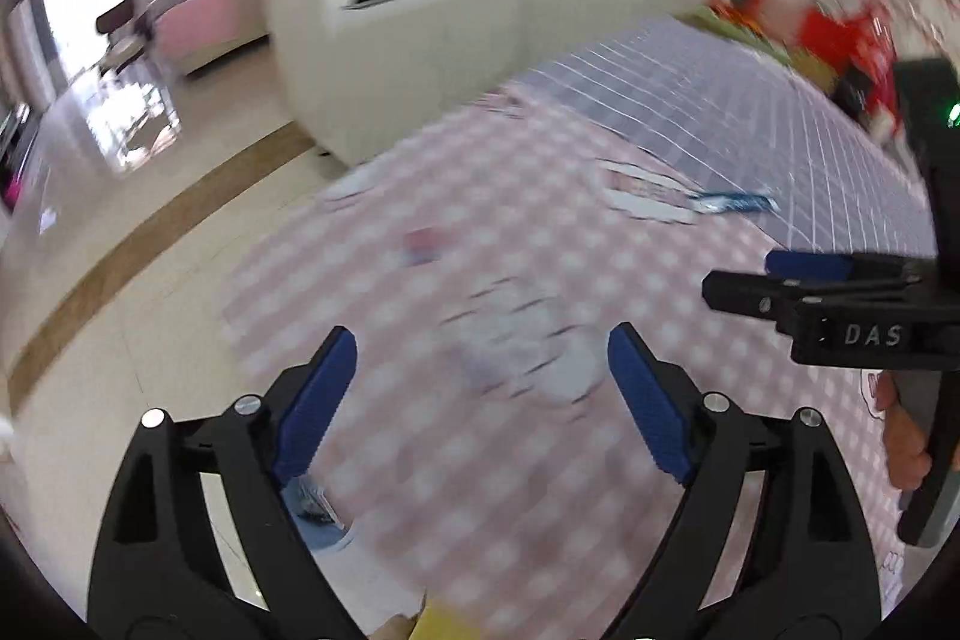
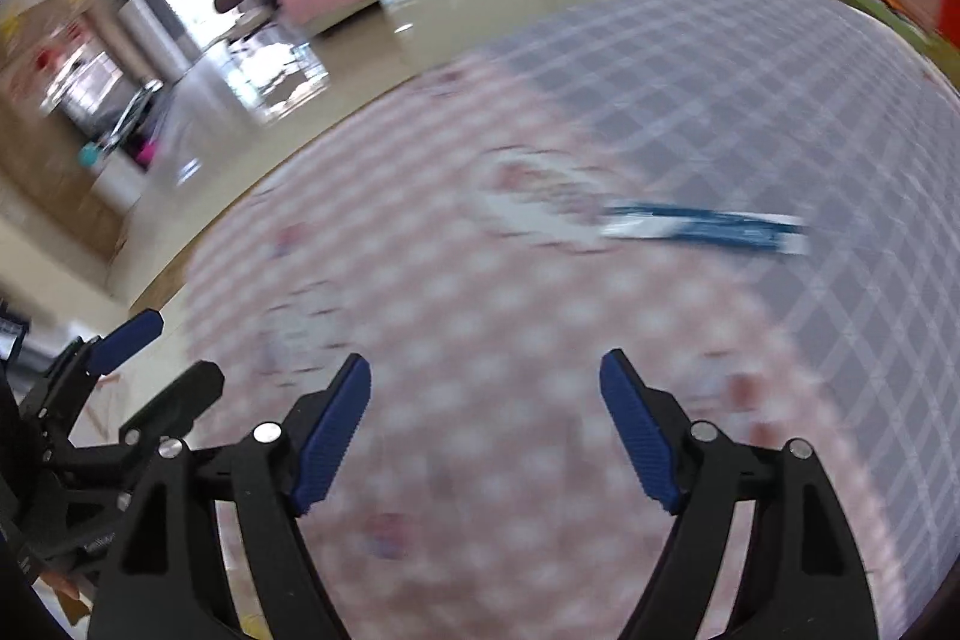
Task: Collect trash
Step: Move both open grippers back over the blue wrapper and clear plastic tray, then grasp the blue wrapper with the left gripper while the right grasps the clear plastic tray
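Observation:
A table (image 1: 456,490) carries a pink checked cloth and a grey-blue checked cloth (image 1: 750,100). My left gripper (image 1: 480,358) hangs open over the pink part, above a blurred, crumpled white piece of trash (image 1: 528,358); nothing is between its pads. Farther back lie a white wrapper (image 1: 645,196) and a blue-and-white wrapper (image 1: 729,203). A small pink scrap (image 1: 420,244) lies to the left. My right gripper (image 2: 486,376) is open and empty over the pink cloth, with the blue-and-white wrapper (image 2: 702,226) and white wrapper (image 2: 540,208) ahead of it. Each gripper shows in the other's view: the right gripper (image 1: 744,280), the left gripper (image 2: 174,352).
A white cabinet (image 1: 414,34) stands beyond the table's far left corner, with shiny tiled floor (image 1: 120,232) to the left. Red boxes (image 1: 840,34) sit at the table's far right edge. A hand (image 1: 900,436) holds the right gripper's handle. Both views are motion-blurred.

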`<state>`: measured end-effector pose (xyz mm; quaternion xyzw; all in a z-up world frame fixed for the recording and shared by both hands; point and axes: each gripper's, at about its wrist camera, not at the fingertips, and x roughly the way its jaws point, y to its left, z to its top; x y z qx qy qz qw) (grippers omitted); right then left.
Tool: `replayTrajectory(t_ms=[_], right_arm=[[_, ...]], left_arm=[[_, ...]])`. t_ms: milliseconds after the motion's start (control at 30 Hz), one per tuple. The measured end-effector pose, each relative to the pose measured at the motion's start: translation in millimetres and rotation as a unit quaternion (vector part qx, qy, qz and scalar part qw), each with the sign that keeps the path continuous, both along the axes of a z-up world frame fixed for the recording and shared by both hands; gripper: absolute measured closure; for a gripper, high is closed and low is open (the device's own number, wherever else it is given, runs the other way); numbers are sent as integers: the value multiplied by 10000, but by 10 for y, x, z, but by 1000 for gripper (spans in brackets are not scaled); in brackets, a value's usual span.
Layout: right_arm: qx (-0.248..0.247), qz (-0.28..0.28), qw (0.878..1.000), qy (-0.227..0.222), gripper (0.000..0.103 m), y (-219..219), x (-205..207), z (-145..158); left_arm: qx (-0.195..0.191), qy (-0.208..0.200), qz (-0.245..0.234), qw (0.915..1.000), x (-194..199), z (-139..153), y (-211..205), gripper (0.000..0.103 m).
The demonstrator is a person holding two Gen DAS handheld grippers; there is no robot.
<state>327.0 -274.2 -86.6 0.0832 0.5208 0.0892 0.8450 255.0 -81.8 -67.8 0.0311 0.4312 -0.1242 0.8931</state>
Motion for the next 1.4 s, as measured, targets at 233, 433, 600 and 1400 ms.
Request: replayTrajectory(t_ms=[233,433,600,1400], right_arm=[[-259,-627,9977,-69,25,-924,48,-30],[-398,-1101,9931,34,25,-1483,30,-133],[-257,-1314,9909,159,25,-1785,-46,-264],[8,-2005,9796,152,25,-1922,426,-144]], left_arm=[[112,266,-979,9948,483,-61,-1089,19],[563,80,-1822,9816,743,-175,-1831,19],[848,47,-2247,9707,877,-324,-2181,19],[106,321,-894,9954,1073,-256,-1309,90]])
